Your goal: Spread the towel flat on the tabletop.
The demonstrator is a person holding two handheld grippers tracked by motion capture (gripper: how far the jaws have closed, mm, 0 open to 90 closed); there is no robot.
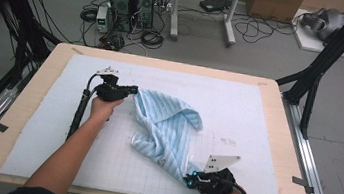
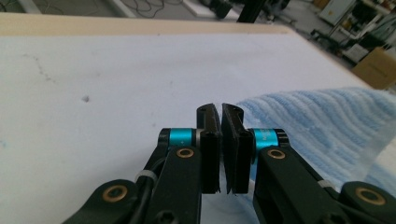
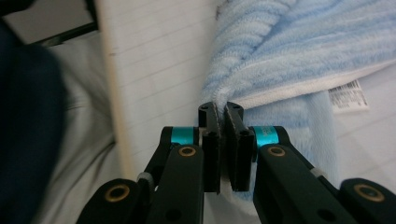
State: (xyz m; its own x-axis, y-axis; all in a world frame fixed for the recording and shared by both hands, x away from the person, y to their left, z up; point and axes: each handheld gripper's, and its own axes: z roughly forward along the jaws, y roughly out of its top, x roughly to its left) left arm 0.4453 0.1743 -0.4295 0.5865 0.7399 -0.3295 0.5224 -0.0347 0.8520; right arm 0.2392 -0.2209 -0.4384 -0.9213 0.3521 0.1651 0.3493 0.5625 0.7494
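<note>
The blue striped towel (image 1: 163,128) lies bunched on the white surface (image 1: 239,106), its long axis running from eleven o'clock to five; the left gripper (image 1: 132,91) pinches its far corner with jaws closed; the right gripper (image 1: 190,180) clamps its near corner, jaws closed on the hem; each hand holds its own end.

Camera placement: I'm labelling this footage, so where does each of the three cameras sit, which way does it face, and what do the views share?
High view: above the person's side, looking forward and down on the table; both forearms, the left gripper and right gripper show.
Left gripper view: rides the left gripper, looking along its closed jaws across the white mat to the table's far edge.
Right gripper view: rides the right gripper, looking along its jaws, closed on cloth.
Shared: all three show the blue striped towel.
</note>
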